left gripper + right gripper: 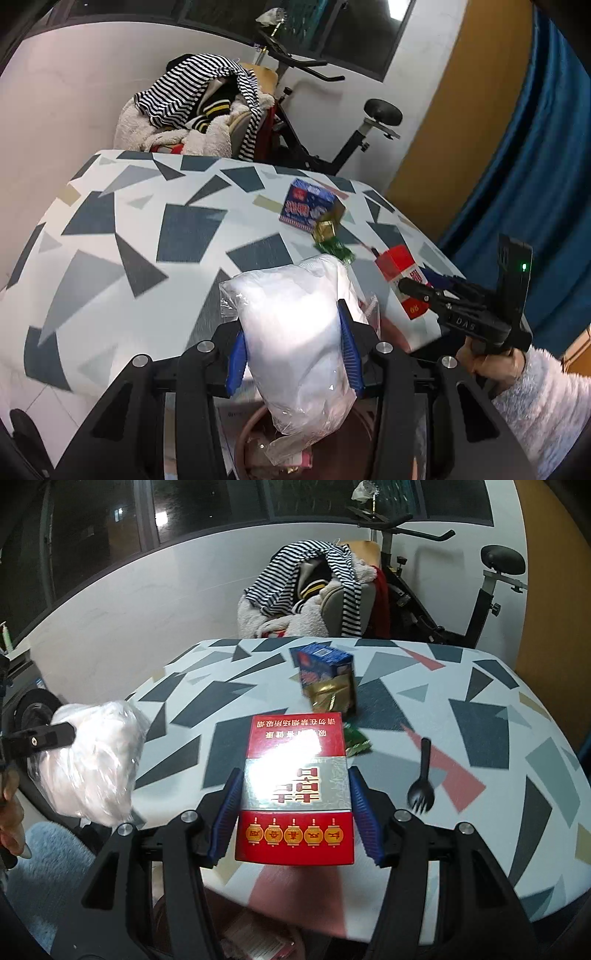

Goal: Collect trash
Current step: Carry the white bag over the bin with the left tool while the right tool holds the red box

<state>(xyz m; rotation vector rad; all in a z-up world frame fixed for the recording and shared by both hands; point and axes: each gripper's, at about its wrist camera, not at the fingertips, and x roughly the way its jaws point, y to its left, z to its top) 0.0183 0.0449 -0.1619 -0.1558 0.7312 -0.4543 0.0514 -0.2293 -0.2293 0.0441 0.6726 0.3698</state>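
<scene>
Red box (pixel 295 794) was pinched by the right gripper (pixel 295 812); the left gripper (pixel 293 347) squeezed a plastic bag (pixel 291 332). Blue box (pixel 325 672), wrappers (pixel 354 742) and fork (pixel 421 779) waited on the table (pixel 498 775).

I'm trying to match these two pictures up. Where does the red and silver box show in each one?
Left wrist view: the red and silver box sits at the right, clamped in the right gripper, seen from the side.
Right wrist view: it fills the lower middle, between the blue pads.
Shared landmark: the blue box on the patterned table.
</scene>
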